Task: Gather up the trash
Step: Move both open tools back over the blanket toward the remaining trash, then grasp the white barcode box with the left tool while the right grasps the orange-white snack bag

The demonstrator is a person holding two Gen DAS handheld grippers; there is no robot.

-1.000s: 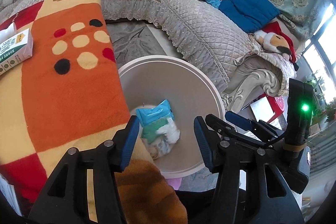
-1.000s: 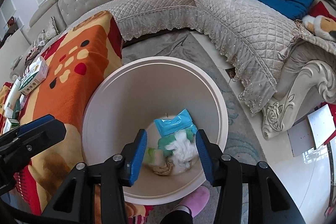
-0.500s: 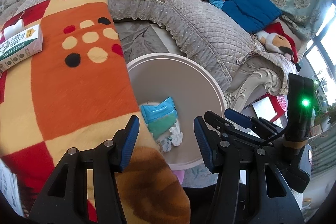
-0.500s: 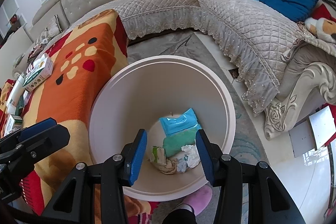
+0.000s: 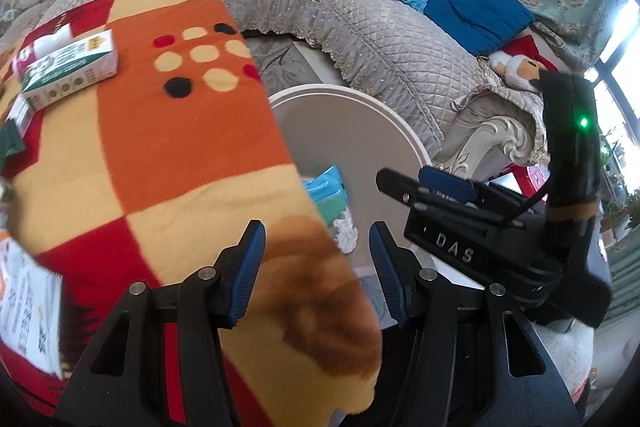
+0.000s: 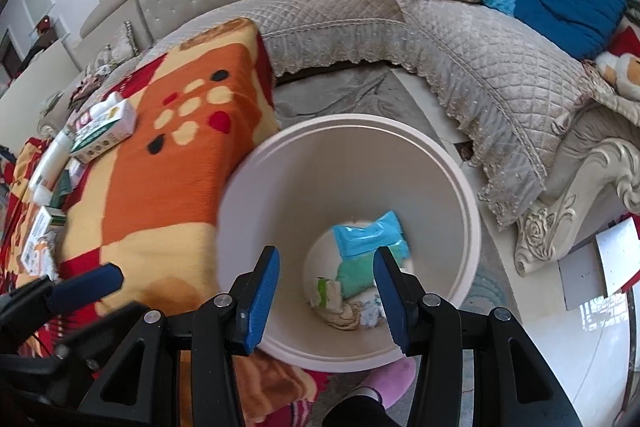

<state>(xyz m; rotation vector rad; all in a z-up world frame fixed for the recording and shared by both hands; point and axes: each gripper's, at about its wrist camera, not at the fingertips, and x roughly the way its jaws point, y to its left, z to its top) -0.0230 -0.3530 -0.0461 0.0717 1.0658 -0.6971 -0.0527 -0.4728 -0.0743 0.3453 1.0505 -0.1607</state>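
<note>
A round beige trash bin [image 6: 440,163] stands on the floor beside a table under an orange patterned blanket [image 6: 160,163]. In the bin lie a blue packet [image 6: 366,235], a green packet [image 6: 356,273] and crumpled tissue [image 6: 370,315]. My right gripper [image 6: 326,281] is open and empty above the bin's near rim. My left gripper [image 5: 316,259] is open and empty over the blanket's edge [image 5: 192,155], with the bin [image 5: 400,131] partly hidden behind the blanket. A green and white carton [image 5: 68,67] lies on the blanket at far left; it also shows in the right wrist view [image 6: 106,131].
A quilted grey sofa [image 6: 460,39] curves behind the bin, with cushions, blue fabric [image 6: 568,7] and a plush toy [image 5: 520,67]. More small boxes [image 6: 40,243] lie at the blanket's left edge. A pink slipper [image 6: 384,379] is below the bin. The right gripper body [image 5: 500,239] crosses the left wrist view.
Both grippers have drifted left towards the blanket-covered table. The bin has shifted right in both views, and the carton has come further into view. Both stay open and empty.
</note>
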